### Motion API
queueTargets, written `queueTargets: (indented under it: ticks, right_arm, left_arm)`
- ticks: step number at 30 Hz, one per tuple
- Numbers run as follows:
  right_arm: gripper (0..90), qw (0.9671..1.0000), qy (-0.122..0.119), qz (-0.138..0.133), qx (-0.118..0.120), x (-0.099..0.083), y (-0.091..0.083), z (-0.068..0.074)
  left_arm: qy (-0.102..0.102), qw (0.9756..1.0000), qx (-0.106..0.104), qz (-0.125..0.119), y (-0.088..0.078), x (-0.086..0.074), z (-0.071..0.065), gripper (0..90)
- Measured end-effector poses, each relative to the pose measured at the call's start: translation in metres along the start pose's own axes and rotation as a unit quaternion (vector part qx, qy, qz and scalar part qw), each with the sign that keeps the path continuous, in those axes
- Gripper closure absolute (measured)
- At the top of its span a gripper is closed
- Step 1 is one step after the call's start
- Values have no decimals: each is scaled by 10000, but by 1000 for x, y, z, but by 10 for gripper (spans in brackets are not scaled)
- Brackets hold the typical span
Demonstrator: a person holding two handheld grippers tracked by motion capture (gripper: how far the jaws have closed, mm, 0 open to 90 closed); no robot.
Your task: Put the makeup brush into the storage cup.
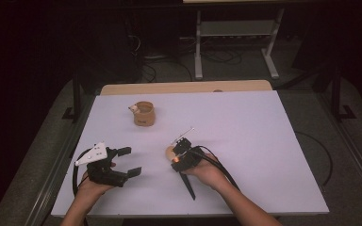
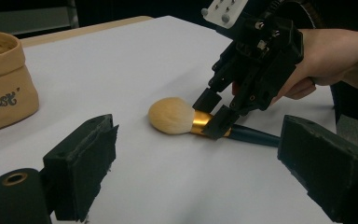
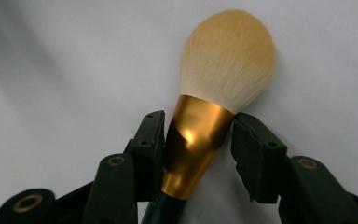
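While the white table carries little, the work sits near its front middle: a makeup brush lies flat there, fluffy cream head pointing away from the person, dark handle trailing back toward the front edge. Right gripper straddles the gold ferrule, jaws narrowed around it; the pad on the left of the right gripper view touches the metal, the other looks just shy, so I call it not yet a firm grip. Likely step: pinch and lift the brush. To do it well, finish closing square on the ferrule, not the bristles, since the tapered gold part could slip forward; keep the wrist level so the handle does not drag. Left gripper rests low at front left, jaws wide with nothing between them, well apart from the brush. Tan fabric pouch stands upright and open farther back, a probable drop spot. Path between brush and pouch looks unobstructed; only the right gripper's own cable trails near the handle.
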State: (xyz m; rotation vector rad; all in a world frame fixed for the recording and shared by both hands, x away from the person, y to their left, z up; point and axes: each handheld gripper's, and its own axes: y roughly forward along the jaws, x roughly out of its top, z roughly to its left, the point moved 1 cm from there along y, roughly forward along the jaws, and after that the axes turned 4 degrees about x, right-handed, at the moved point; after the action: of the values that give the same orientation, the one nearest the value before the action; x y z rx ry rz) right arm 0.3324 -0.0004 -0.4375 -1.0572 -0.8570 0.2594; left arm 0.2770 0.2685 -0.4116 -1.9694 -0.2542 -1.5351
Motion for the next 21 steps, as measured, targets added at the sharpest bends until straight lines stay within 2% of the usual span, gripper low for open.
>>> queueTargets:
  ticks: [12, 21]
  right_arm:
    - [571, 10000, -32, 17, -16, 0, 0, 0]
    - [591, 9999, -105, 129, -36, 1, -2, 0]
  left_arm:
    - [11, 10000, 7, 3, 0, 0, 0, 108]
    - [6, 10000, 4, -7, 0, 0, 0, 108]
